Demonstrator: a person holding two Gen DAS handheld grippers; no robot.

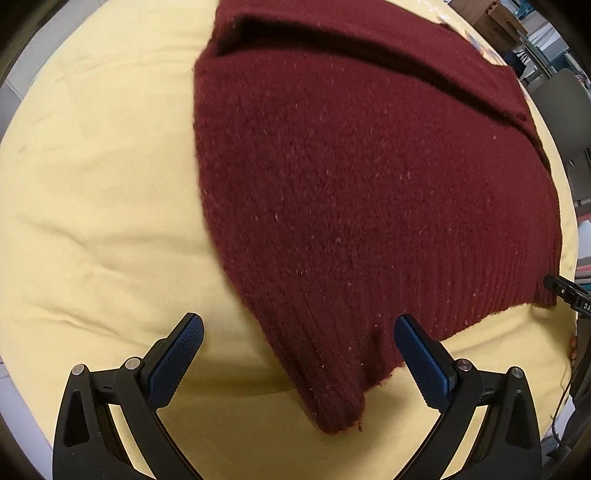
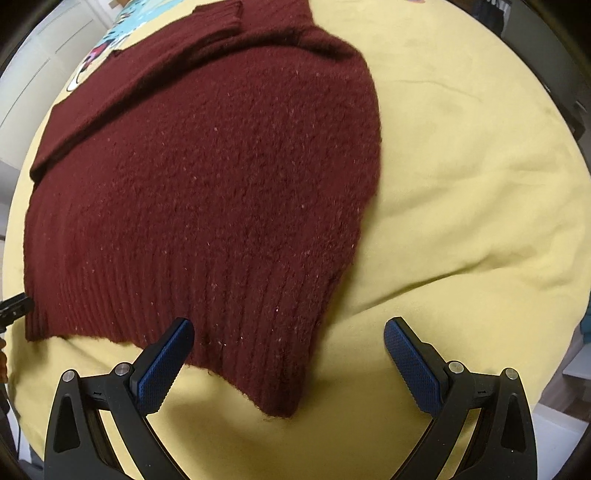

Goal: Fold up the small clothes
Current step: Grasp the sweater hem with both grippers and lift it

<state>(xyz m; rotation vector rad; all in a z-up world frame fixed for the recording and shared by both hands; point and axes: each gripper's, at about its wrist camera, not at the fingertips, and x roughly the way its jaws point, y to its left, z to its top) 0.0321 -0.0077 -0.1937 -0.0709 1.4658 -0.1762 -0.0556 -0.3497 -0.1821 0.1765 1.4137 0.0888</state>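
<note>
Two claws hover low over a maroon knit sweater (image 1: 351, 177) spread flat on a yellow sheet (image 1: 92, 184). In the left wrist view, the sweater's left edge runs from far to near and ends in a ribbed hem corner (image 1: 340, 417) lying between the fingers of the left claw (image 1: 298, 334); bare yellow sheet extends widely to the left of that edge and along the near side. In the right wrist view, the sweater's right edge ends in the opposite hem corner (image 2: 277, 402), between the fingers of the right claw (image 2: 289, 338), with broad bare sheet to the right and near. A folded sleeve (image 2: 218, 18) lies across the far part of the garment. Left claw: jaws wide apart, gripping nothing, blue pads (image 1: 177, 362) clear of the knit. Right claw: jaws wide apart, gripping nothing; its left pad (image 2: 162, 365) overlaps the hem edge, contact not discernible.
</note>
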